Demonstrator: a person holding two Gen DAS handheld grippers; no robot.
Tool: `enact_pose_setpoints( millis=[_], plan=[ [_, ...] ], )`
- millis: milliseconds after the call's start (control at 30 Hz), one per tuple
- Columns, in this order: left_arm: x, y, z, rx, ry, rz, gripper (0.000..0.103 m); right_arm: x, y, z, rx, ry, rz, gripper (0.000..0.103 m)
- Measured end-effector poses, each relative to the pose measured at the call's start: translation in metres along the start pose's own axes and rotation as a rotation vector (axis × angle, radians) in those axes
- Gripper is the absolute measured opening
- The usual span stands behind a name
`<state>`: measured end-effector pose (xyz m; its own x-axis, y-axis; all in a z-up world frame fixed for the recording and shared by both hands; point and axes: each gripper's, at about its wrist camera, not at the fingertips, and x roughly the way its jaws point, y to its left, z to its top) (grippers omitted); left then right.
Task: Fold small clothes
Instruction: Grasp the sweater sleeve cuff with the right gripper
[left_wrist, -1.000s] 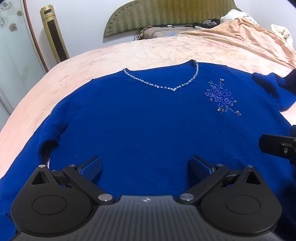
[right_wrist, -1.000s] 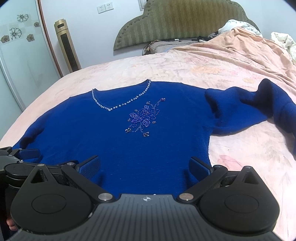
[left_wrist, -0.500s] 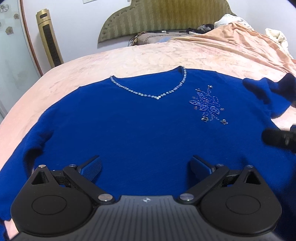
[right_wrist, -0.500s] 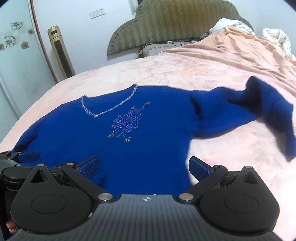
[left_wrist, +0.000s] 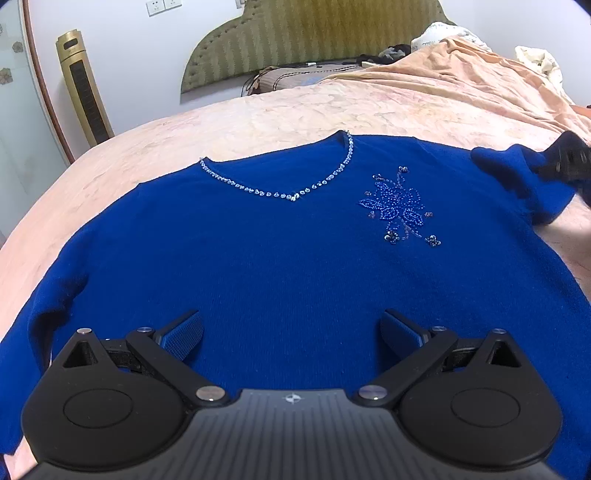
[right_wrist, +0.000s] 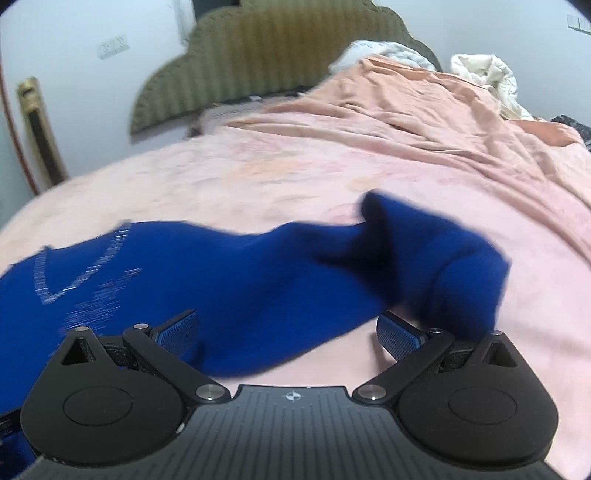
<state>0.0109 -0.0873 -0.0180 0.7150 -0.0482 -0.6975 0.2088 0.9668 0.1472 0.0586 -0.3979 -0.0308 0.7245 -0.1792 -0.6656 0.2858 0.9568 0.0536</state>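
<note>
A royal blue sweater (left_wrist: 280, 266) with a beaded V neckline (left_wrist: 291, 194) and a beaded flower (left_wrist: 399, 210) lies flat, front up, on the pink bed. My left gripper (left_wrist: 291, 334) is open and empty above the sweater's lower hem. My right gripper (right_wrist: 288, 332) is open and empty, low over the bunched right sleeve (right_wrist: 424, 266), which lies crumpled on the bedspread; that view is motion-blurred. The right gripper also shows at the right edge of the left wrist view (left_wrist: 569, 166), by the sleeve.
The pink bedspread (left_wrist: 295, 114) surrounds the sweater. A rumpled peach blanket (right_wrist: 424, 110) and white bedding (right_wrist: 484, 81) lie at the far right. A green headboard (left_wrist: 314, 33) and a gold tower fan (left_wrist: 85, 85) stand behind.
My right gripper swung right and forward, from over the sweater's hem to the right sleeve. My left gripper drew back and rose a little, so more of the sweater shows.
</note>
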Motion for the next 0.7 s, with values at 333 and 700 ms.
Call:
enact_pose_setpoints(
  millis=[333,700],
  plan=[
    [0.0,0.006,-0.001,-0.012,0.006,-0.018,0.103,-0.032,-0.126,0.077,0.266,-0.253,-0.459,0.103],
    [0.0,0.0,0.002,0.014,0.011,-0.033,0.103,0.03,-0.079,0.009,0.242,0.215,0.205,0.101]
  ],
)
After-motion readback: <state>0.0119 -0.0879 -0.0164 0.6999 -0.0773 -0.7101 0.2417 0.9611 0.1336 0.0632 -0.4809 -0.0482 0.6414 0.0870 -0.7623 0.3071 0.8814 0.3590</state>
